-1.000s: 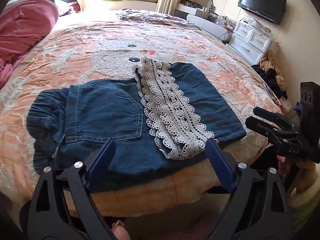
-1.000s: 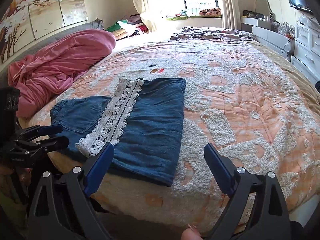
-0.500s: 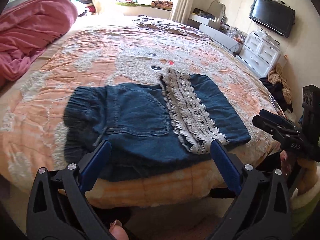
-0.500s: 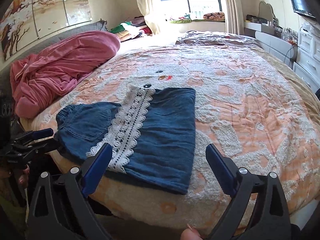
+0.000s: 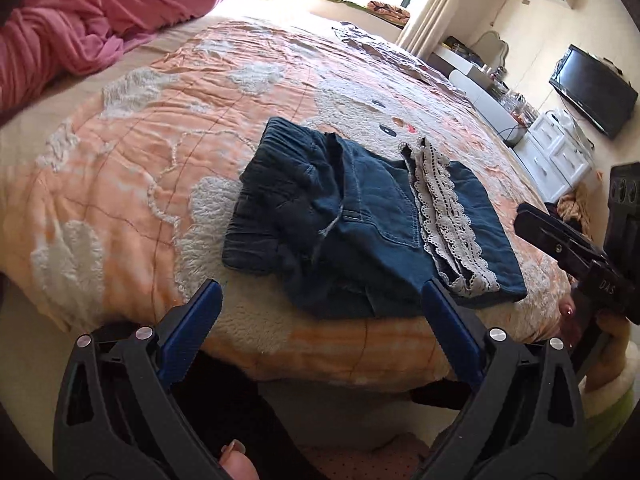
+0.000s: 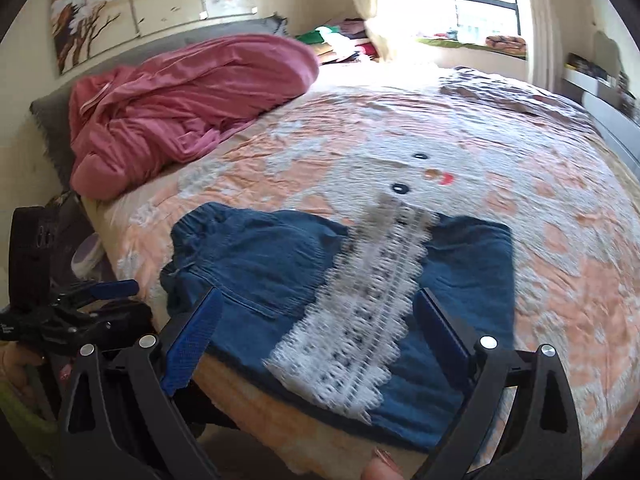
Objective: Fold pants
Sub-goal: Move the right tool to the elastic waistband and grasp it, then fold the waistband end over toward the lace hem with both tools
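Dark blue denim pants lie folded on the bed near its front edge, with a white lace trim band across them. They also show in the right wrist view, lace in the middle. My left gripper is open and empty, just short of the pants' near left edge. My right gripper is open and empty, its jaws straddling the lace end at the front edge. Each gripper shows in the other's view: right, left.
The bed carries an orange and white quilt. A pink blanket is heaped at the far left. White drawers and a TV stand to the right. A window is at the back.
Both grippers have swung leftward along the bed edge. The left one now faces the waistband end; the right one has moved closer over the lace end. The pants have not moved.
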